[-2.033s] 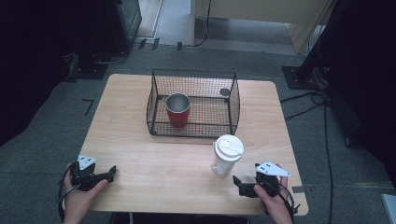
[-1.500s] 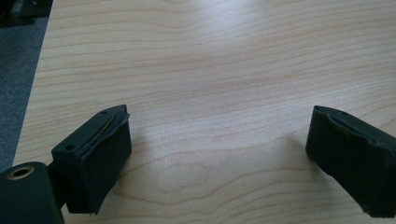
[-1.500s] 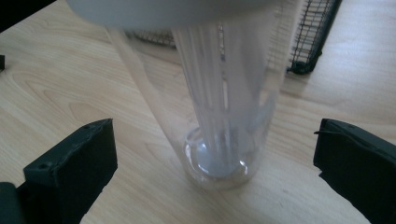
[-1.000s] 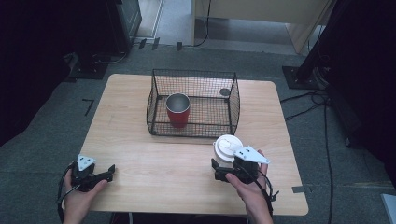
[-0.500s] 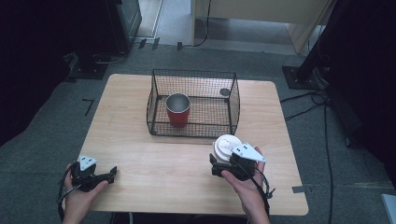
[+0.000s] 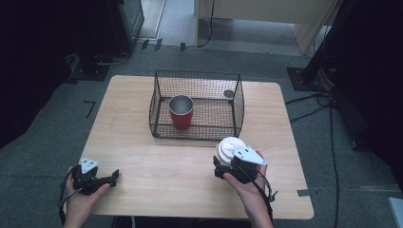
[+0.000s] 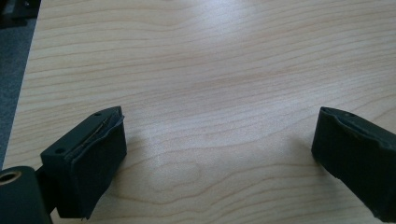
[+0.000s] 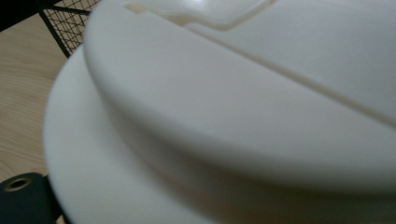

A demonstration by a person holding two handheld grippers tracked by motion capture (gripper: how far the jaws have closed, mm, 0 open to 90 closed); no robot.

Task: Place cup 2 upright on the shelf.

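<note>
We saw the right tool (image 6: 222,167) pressed up against the white paper cup with a plastic lid (image 6: 230,147) in front of the black wire basket (image 6: 197,106), its grip hidden from us, while the left tool (image 6: 110,177) lay wide open on the pale wooden table (image 6: 161,175).

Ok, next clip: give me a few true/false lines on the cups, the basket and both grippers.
1. The red cup stands upright inside the wire basket. True.
2. The white cup is in the basket too. False: it stands on the table, in front of the basket.
3. The left gripper is open over bare wood. True.
4. The right gripper is far from the white cup. False: it is right up against it, and the lid looms large in the right gripper view.
5. The red cup has a lid. False: its top is open.
</note>
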